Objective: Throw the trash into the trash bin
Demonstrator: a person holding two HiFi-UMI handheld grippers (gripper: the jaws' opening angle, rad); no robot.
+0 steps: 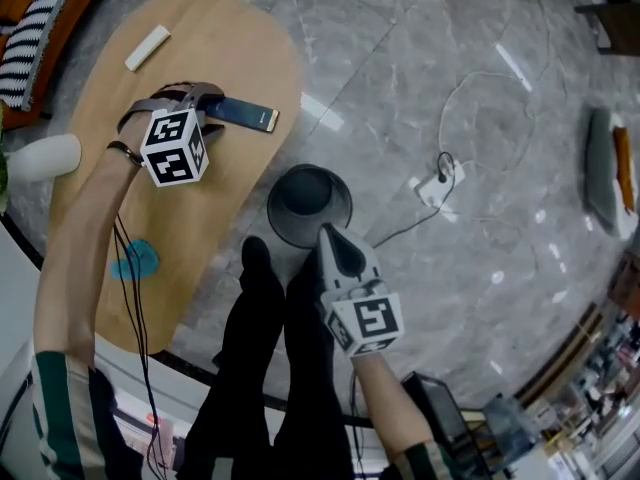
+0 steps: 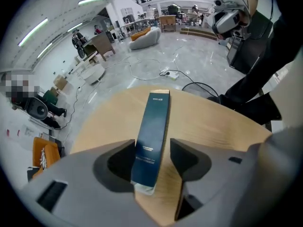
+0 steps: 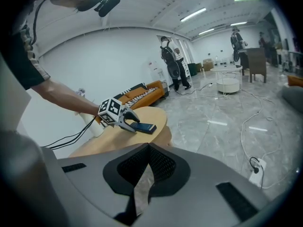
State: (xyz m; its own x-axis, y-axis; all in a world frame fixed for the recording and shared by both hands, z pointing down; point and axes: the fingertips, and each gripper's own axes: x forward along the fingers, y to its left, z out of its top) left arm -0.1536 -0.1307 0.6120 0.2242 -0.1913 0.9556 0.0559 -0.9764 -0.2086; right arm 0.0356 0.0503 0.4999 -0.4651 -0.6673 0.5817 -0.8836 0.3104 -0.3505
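Observation:
A long dark blue box (image 1: 247,115) (image 2: 152,131) lies flat on the oval wooden table (image 1: 225,208) (image 2: 215,122). My left gripper (image 1: 215,111) (image 2: 152,148) points down over the box's near end with its jaws on either side of it; the left jaw sits close against the box, and the right jaw stands off with a gap. The right gripper view shows that left gripper (image 3: 129,122) and the box (image 3: 145,126) from afar. My right gripper (image 1: 327,234) (image 3: 149,146) is shut, tips together, nothing seen at them, hovering at the near rim of the black trash bin (image 1: 306,198).
A white bar (image 1: 147,48), a blue scrap (image 1: 135,261) and a white cylinder (image 1: 45,156) also rest on the table. A power strip with a cable (image 1: 439,184) lies on the marble floor right of the bin. My legs stand just below the bin.

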